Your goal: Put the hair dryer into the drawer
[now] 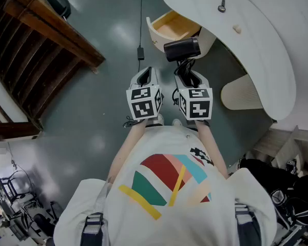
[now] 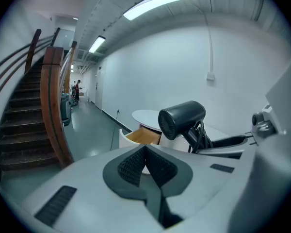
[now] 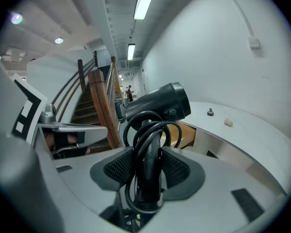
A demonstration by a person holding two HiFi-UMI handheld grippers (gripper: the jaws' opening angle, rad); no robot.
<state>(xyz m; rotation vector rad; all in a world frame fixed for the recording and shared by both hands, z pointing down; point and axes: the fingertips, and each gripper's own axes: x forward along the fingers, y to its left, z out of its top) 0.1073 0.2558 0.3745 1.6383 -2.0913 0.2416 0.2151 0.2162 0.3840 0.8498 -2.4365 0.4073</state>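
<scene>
- While you hold both arms out over the grey floor (image 1: 108, 86), your right tongs (image 1: 191, 77) are clamped on the handle of the black hair dryer (image 1: 182, 49), with its coiled cord (image 3: 144, 130) caught in the grip as well.
- In the right gripper view the handle stands upright between the two ribbed pads (image 3: 177, 168), and the barrel lies crosswise above them.
- Your left tongs (image 1: 145, 77) sit just beside the right ones, their jaws brought together with nothing between them.
- You have the hair dryer in the air at the upper middle of the head view, just short of the open drawer (image 1: 169, 25) and not inside it.
- That drawer stands pulled out at the rounded end of the white worktop (image 1: 256, 50), and its pale wooden inside shows.
- On the worktop, at the upper right, lie a small dark knob-like thing (image 1: 222, 5) and a small pale one (image 1: 237, 29), apart from each other.
- A wooden staircase (image 1: 46, 40) fills the upper left.
</scene>
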